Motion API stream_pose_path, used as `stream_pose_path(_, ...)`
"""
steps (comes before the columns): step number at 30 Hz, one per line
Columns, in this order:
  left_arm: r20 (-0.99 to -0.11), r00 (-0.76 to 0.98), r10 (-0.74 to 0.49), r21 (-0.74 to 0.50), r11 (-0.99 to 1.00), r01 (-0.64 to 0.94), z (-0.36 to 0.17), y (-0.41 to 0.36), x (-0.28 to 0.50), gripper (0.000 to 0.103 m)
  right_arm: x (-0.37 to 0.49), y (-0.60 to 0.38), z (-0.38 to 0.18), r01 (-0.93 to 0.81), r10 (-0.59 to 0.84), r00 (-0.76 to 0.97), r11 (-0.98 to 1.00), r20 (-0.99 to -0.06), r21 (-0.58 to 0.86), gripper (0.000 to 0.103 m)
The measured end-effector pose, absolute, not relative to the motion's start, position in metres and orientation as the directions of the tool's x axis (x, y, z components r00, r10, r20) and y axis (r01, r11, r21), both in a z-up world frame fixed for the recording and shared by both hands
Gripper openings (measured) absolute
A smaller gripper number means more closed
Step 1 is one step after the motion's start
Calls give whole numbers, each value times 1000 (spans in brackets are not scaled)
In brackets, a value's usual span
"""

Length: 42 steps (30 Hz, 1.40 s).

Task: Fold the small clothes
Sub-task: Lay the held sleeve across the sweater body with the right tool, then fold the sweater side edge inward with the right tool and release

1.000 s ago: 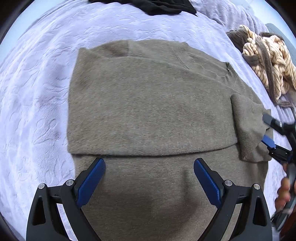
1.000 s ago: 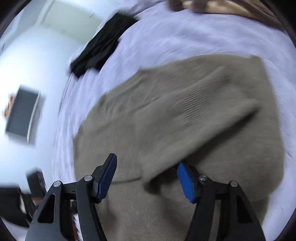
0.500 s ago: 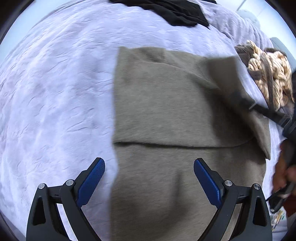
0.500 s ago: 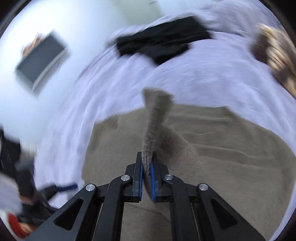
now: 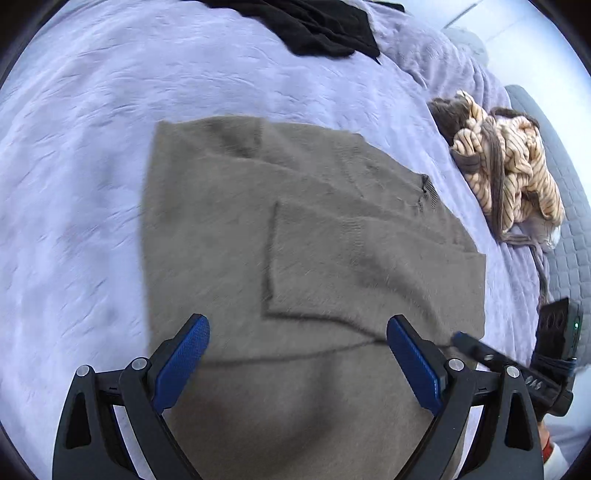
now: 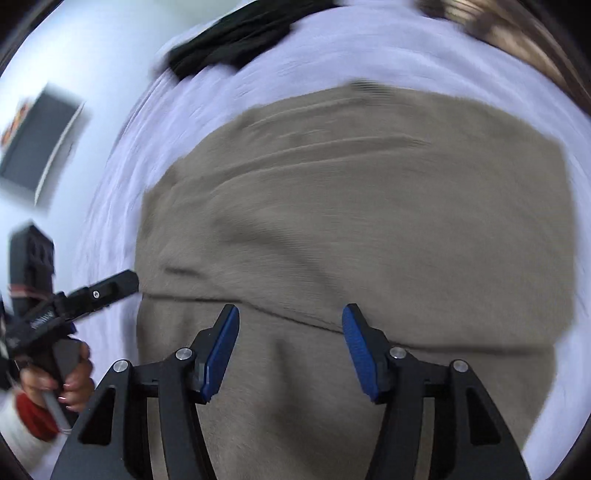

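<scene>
Your left gripper (image 5: 297,354) stands spread over the sweater (image 5: 314,258); your right gripper (image 6: 290,349) is opening, seemingly gripping nothing.

Fuzzy knit sweater on textured bedspread, plastic grippers.

Sweater (image 5: 314,236): taupe, soft brushed knit, matt, fine fuzz, ribbed at neck. Bedspread (image 5: 92,147): lavender cloth, matt, embossed crinkly pattern. Black garment (image 5: 314,29): smooth matt fabric, crumpled. Striped garment (image 5: 513,177): tan-and-brown cloth, plush-looking, bunched. Grey quilted cloth (image 5: 569,236) at the right edge, stitched squares. Left gripper (image 5: 299,354) and right gripper (image 6: 290,347): matt black plastic frames, shiny metal screw heads, blue finely textured pads (image 5: 183,360), rubbery look.
</scene>
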<state>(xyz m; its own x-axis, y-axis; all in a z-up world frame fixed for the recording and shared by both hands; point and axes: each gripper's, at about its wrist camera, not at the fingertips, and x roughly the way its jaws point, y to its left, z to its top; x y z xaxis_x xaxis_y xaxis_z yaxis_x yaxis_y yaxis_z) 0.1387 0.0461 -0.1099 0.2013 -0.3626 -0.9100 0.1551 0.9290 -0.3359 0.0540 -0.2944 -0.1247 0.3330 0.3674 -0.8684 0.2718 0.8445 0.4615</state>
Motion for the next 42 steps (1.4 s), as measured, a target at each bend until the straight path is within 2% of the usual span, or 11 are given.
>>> stream_pose_path(2,-918,184,-351,-326,933,153,-118,40,148,97,32,-339,-127,424,360,394,745,-846,515,62)
stream_pose_path(7,-940,154,-304,-284,949,139,-127,34,155,68,-11,-406,-154,641,371,487,463,-791,611,62)
stream_pose_path(11,-934,147,-326,-302,939,162,-126,32,157,27,-16,-412,-172,674,393,535,335,-748,658,62)
stream_pose_path(12,-928,144,-344,-321,933,162,-126,33,159,18,-13,-408,-178,676,395,546,313,-739,667,58)
stream_pose_path(15,-905,158,-394,-373,916,148,-121,33,159,9,-8,-412,-181,676,403,548,303,-733,672,12)
stream_pose_path(20,-892,226,-391,-353,916,190,-105,41,148,9,-4,-418,-155,595,417,576,376,-703,710,10)
stream_pose_path(26,-915,209,-346,-334,938,90,-127,73,144,10,-3,-416,-173,630,459,416,477,-785,613,14)
stream_pose_path(29,-929,236,-285,-267,958,107,-123,68,144,10,-10,-418,-146,537,466,444,546,-765,643,67)
stream_pose_path(33,-936,237,-262,-244,964,102,-125,61,147,10,-15,-438,-116,474,415,505,599,-756,646,73)
stream_pose_path(39,-944,248,-220,-199,974,104,-129,52,147,10,15,-466,-163,533,459,459,543,-761,649,65)
stream_pose_path(42,-948,247,-202,-181,978,107,-128,50,148,10,25,-463,-186,562,505,426,502,-750,657,10)
